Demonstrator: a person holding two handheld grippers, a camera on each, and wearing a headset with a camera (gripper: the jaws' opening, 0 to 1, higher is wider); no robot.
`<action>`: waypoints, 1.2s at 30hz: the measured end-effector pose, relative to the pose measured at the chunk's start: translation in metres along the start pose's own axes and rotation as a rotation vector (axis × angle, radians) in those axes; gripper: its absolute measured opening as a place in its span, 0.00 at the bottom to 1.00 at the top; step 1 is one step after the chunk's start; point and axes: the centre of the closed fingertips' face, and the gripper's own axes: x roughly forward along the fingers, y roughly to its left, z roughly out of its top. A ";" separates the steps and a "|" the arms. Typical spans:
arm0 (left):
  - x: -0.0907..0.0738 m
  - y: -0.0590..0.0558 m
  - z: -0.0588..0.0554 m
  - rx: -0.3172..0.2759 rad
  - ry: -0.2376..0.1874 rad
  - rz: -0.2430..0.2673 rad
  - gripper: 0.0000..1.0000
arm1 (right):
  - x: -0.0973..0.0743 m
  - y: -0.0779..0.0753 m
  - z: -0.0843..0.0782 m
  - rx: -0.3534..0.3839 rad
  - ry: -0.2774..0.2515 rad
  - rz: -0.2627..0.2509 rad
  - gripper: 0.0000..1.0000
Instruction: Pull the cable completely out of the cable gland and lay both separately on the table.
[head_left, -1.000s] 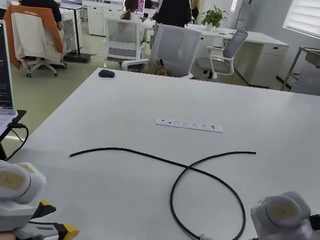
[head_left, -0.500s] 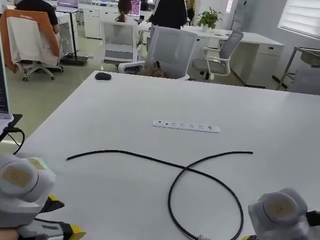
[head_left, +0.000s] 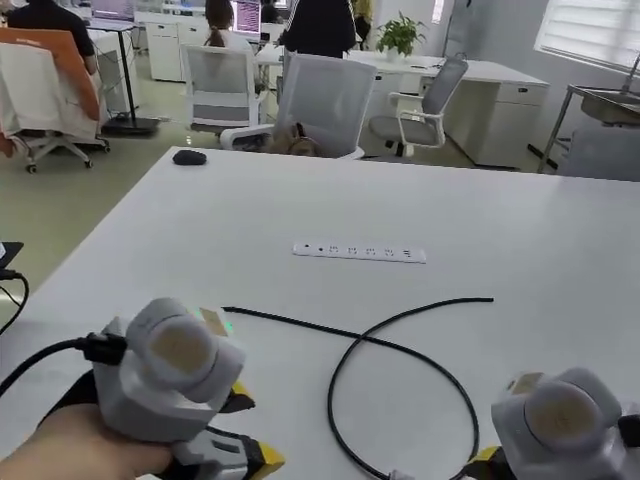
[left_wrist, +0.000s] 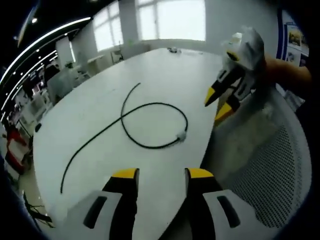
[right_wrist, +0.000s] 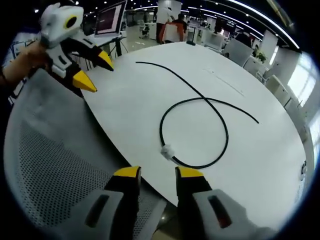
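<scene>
A black cable (head_left: 400, 350) lies in a crossed loop on the white table (head_left: 520, 250). The small white cable gland (right_wrist: 166, 150) sits on the cable at the near side of the loop, also seen as the gland (left_wrist: 181, 135). My left gripper (left_wrist: 161, 175) hovers open over the table's near edge, short of the cable (left_wrist: 150, 107), with nothing between its jaws. In the head view the left gripper (head_left: 245, 430) covers the cable's left end. My right gripper (right_wrist: 157, 172) is open and empty, just short of the gland. Both grippers stay apart from the cable.
A white power strip (head_left: 358, 252) lies beyond the loop. A dark mouse (head_left: 189, 157) rests at the far left corner. Grey office chairs (head_left: 325, 100) stand behind the table. A mesh chair seat (right_wrist: 60, 165) lies below the table's near edge.
The left gripper has risen and moved right, over the cable's left end. The right gripper has barely moved. The head camera has shifted a little.
</scene>
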 end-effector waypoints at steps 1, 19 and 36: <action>0.005 -0.002 0.004 0.012 -0.006 -0.012 0.39 | 0.000 0.000 -0.001 -0.003 0.002 0.000 0.28; 0.150 -0.075 0.029 0.388 0.035 -0.297 0.40 | 0.017 0.004 -0.011 -0.038 0.060 0.025 0.28; 0.178 -0.063 -0.004 0.304 0.134 -0.216 0.17 | 0.018 0.006 -0.012 -0.072 0.066 0.025 0.29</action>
